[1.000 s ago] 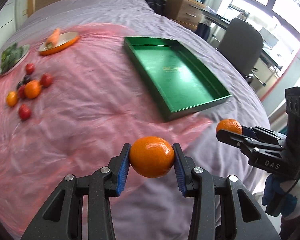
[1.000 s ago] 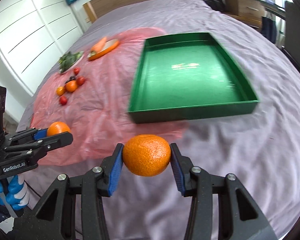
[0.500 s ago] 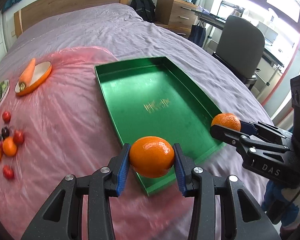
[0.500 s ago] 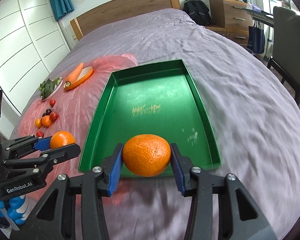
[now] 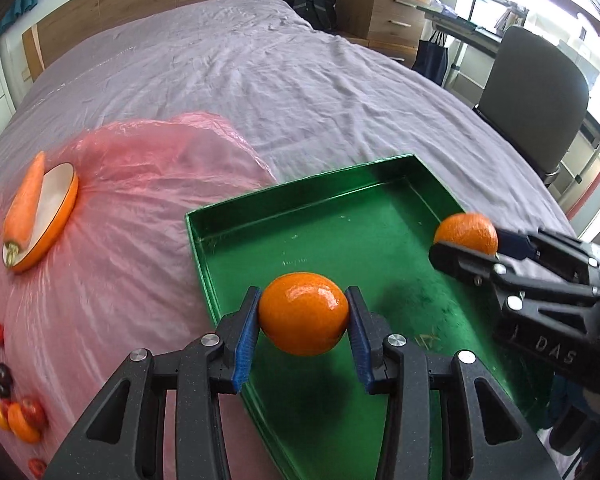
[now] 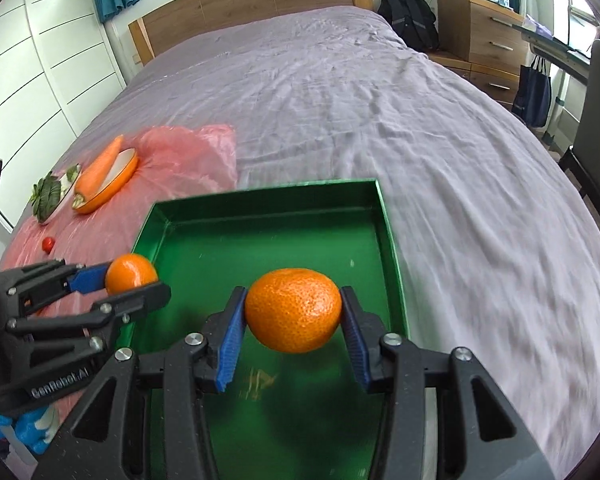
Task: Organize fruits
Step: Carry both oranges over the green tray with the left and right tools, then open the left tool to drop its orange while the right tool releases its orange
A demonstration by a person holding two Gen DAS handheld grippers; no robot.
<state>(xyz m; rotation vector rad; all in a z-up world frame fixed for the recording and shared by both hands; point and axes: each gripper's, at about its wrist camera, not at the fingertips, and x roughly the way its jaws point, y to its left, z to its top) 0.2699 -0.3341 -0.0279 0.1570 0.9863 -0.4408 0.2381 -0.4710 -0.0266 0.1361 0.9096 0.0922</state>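
Note:
My left gripper (image 5: 303, 314) is shut on a smooth orange (image 5: 303, 314) and holds it above the near left part of the green tray (image 5: 204, 220). My right gripper (image 6: 293, 310) is shut on a rough-skinned orange (image 6: 293, 310) above the same tray (image 6: 388, 224). Each gripper shows in the other's view: the right one (image 5: 466, 236) at the tray's right rim, the left one (image 6: 131, 276) at its left rim. The tray's floor holds no fruit.
The tray lies on a purple bed beside a pink plastic sheet (image 5: 132, 184). On the sheet are a carrot on an orange plate (image 5: 28, 208), a plate of greens (image 6: 48, 196) and several small fruits (image 5: 16, 416). An office chair (image 5: 536, 96) stands at the right.
Both grippers have moved forward with their oranges, from the bed's near edge to above the green tray. Both stay shut on the fruit.

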